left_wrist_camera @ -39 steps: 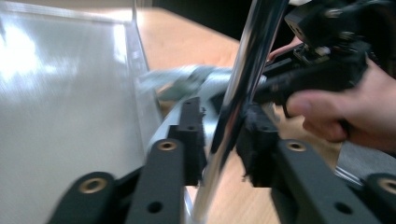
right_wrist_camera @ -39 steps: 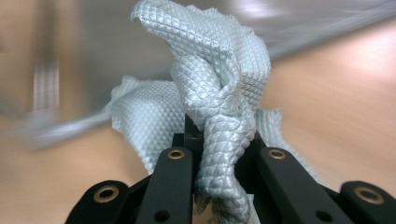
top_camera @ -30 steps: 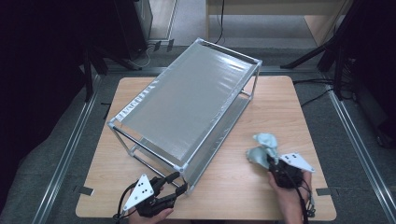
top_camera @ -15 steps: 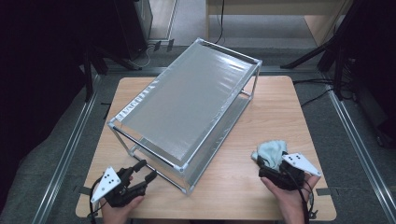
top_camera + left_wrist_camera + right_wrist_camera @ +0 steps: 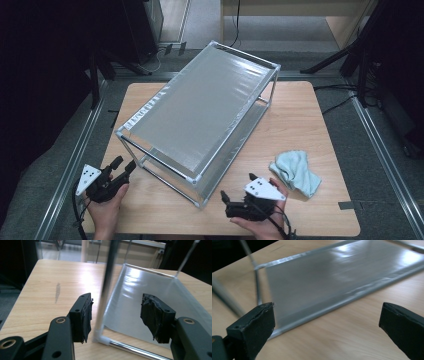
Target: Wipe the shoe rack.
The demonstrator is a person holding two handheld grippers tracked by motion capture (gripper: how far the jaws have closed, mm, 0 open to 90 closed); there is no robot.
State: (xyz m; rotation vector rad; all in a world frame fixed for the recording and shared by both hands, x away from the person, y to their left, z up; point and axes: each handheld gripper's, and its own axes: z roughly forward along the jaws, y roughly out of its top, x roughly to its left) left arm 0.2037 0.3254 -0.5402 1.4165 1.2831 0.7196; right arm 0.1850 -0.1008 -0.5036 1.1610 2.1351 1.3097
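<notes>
- My right gripper (image 5: 223, 204) hovers low over the table (image 5: 320, 125), near the rack's (image 5: 200, 107) front corner; its jaws have just been opening and now stand wide, with nothing between them.
- The cloth (image 5: 296, 172) lies crumpled on the table just beside my right hand (image 5: 260, 222), free of the jaws.
- My left gripper (image 5: 123, 166) is half open at the rack's left corner; a rack post (image 5: 106, 287) stands between the pads (image 5: 86, 312), untouched.
</notes>
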